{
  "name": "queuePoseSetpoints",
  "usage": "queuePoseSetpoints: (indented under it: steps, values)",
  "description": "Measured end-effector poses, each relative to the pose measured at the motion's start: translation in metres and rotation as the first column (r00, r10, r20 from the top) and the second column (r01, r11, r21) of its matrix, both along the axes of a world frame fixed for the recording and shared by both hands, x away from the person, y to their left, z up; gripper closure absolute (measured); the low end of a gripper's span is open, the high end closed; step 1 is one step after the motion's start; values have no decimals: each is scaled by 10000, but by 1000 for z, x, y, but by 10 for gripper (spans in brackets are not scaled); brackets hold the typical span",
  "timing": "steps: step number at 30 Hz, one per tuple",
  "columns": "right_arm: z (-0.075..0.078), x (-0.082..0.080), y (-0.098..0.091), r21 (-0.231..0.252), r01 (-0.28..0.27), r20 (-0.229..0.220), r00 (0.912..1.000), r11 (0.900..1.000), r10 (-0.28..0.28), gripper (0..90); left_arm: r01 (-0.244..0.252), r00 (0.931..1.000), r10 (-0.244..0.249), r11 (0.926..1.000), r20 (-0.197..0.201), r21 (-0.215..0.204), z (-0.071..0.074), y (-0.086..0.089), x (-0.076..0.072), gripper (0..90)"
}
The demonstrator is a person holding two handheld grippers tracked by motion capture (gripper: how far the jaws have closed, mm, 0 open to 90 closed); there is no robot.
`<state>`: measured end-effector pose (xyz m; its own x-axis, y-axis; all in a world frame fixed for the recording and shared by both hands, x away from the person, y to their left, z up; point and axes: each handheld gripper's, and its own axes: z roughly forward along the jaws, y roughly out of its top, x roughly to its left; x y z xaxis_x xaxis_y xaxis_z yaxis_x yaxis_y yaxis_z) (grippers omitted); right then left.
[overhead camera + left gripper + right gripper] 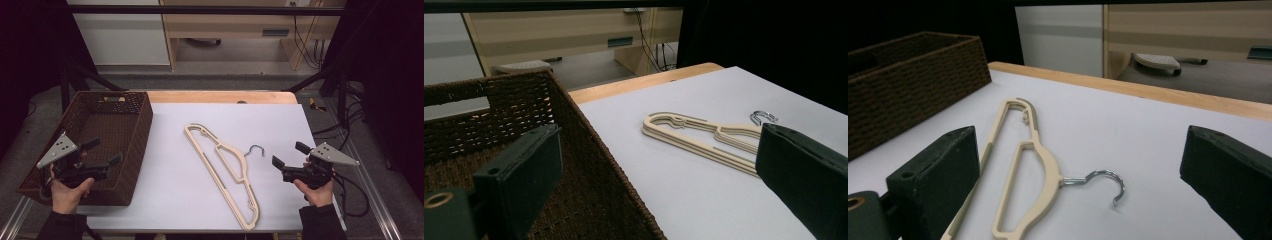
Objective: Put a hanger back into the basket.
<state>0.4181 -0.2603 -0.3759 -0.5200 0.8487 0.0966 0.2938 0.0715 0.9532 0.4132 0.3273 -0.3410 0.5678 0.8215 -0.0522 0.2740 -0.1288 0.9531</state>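
The cream plastic hanger (pixel 226 172) lay flat on the white table cover (pixel 280 130), roughly mid-table and set diagonally, its metal hook (pixel 256 149) pointing toward the person's right. No gripper was touching it. To its left, apart from it, stood a dark woven basket (pixel 135 150), open at the top and apparently without contents as far as could be seen.

The right gripper (pixel 288 161) hovered near the hook side of the hanger, jaws standing wide apart with nothing between them; in the right gripper view the hook (pixel 1100 181) lay directly ahead between the jaws. The left gripper (pixel 106 151) was held over the near corner of the basket, jaws likewise spread and holding nothing.

Assessment: the step in hand appeared to be the approach for pickup. The hanger lies thin and flat, so the jaws would best come down on the neck just behind the hook, one jaw on each side, closing squarely to prevent twisting.
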Motion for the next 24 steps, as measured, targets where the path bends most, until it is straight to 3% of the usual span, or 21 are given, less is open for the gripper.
queuePoseSetpoints:
  steps: [5, 15, 20, 24]
  values:
    - [-1, 2, 4, -397, 31, -255, 9997, 9992, -42, 42, -35, 10000, 35, 10000, 4, -8, 0, 0, -1, 47]
    - [-6, 5, 22, -943, -276, -1285, 9916, 9952, 154, 80, -15, 10000, 15, 10000, -2, 18, 0, -3, 0, 48]
    - [-14, 9, 34, -1107, -633, -2135, 9762, 9918, 385, 145, 18, 10000, -18, 10000, -57, 89, -1, -4, 0, 48]
    - [-25, 12, 46, -1513, -1121, -2857, 9561, 9821, 651, 187, 64, 10000, -63, 9998, -64, 172, -1, -6, 0, 49]
